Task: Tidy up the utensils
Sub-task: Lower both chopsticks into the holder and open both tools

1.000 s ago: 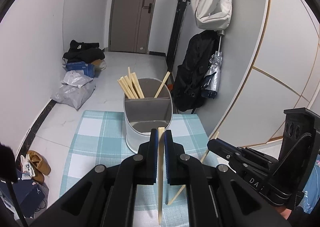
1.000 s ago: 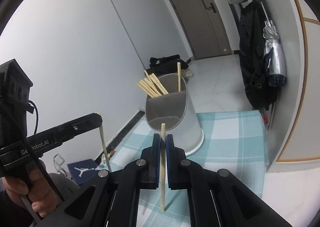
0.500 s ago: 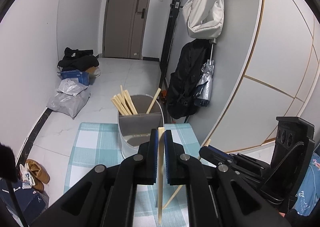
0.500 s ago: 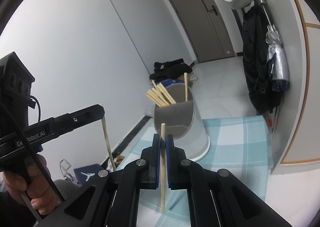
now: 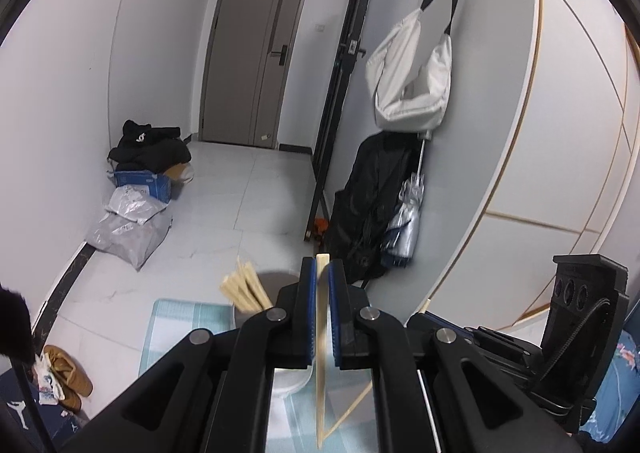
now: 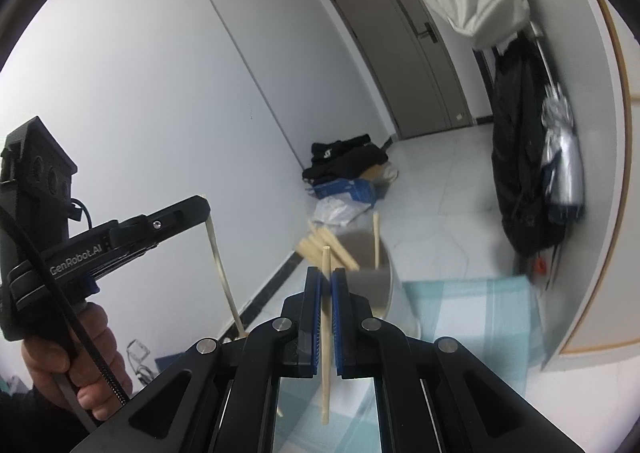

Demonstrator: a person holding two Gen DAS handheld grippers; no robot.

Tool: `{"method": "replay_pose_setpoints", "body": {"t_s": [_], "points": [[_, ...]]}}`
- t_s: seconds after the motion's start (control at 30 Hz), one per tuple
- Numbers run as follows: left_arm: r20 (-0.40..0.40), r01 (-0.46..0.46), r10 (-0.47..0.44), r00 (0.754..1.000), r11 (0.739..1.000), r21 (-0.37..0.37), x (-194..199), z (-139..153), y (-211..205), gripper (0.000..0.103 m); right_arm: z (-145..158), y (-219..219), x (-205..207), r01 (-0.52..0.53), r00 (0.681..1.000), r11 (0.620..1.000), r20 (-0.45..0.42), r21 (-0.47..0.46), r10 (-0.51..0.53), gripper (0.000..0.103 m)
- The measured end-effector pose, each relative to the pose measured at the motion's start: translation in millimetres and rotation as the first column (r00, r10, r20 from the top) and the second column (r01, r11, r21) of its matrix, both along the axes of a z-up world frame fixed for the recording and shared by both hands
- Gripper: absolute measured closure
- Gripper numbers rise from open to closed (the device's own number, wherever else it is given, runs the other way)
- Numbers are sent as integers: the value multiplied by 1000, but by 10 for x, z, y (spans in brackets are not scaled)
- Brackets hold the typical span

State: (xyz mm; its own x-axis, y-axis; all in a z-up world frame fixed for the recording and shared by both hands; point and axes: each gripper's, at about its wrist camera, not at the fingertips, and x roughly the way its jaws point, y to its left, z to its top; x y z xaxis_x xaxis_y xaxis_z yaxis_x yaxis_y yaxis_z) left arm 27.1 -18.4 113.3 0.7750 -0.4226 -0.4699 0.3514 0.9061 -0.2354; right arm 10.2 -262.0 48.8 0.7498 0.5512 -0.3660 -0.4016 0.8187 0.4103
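Note:
My left gripper (image 5: 322, 267) is shut on a pale wooden chopstick (image 5: 320, 373) that hangs down between the blue pads. My right gripper (image 6: 327, 277) is shut on a second chopstick (image 6: 325, 365), held upright the same way. The grey and white utensil holder (image 6: 386, 285) stands on the checked cloth just beyond and below both grippers. It holds a bundle of chopsticks (image 6: 322, 247) on one side and a single chopstick (image 6: 376, 237) on the other. In the left wrist view only the holder's rim (image 5: 276, 276) and the bundle (image 5: 244, 289) show above the fingers.
A teal checked tablecloth (image 6: 472, 305) covers the table, and its far edge drops to a white tiled floor. A hand (image 6: 86, 365) grips the left gripper's handle. Bags and parcels (image 5: 128, 229) lie on the floor at the left wall; a black backpack (image 5: 368, 205) leans at the right.
Both grippers have risen with their chopsticks still clamped. The holder has slid lower in both views and is now partly hidden behind the fingers.

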Motion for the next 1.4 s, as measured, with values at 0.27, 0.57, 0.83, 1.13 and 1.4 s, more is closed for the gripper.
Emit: {"method": "replay_pose_setpoints", "body": {"t_s": [0.27, 0.57, 0.83, 1.13, 1.4], "points": [[28, -8, 9, 1000, 999, -36, 347, 179, 68, 100, 477, -25, 352, 3, 999, 1000, 49, -10, -2, 98], [80, -25, 30, 996, 998, -59, 731, 308, 84, 100, 855, -38, 786, 38, 992, 999, 118, -22, -35, 98], [117, -103, 112, 987, 991, -83, 1040, 130, 133, 100, 761, 20, 1188, 78, 989, 996, 129, -33, -73, 98], [107, -116, 125, 986, 990, -81, 1267, -121, 146, 100, 550, 204, 1339, 80, 986, 987, 156, -139, -58, 98], [95, -96, 102, 990, 993, -66, 1317, -255, 124, 100, 425, 279, 1364, 66, 988, 984, 148, -164, -42, 98]]}}
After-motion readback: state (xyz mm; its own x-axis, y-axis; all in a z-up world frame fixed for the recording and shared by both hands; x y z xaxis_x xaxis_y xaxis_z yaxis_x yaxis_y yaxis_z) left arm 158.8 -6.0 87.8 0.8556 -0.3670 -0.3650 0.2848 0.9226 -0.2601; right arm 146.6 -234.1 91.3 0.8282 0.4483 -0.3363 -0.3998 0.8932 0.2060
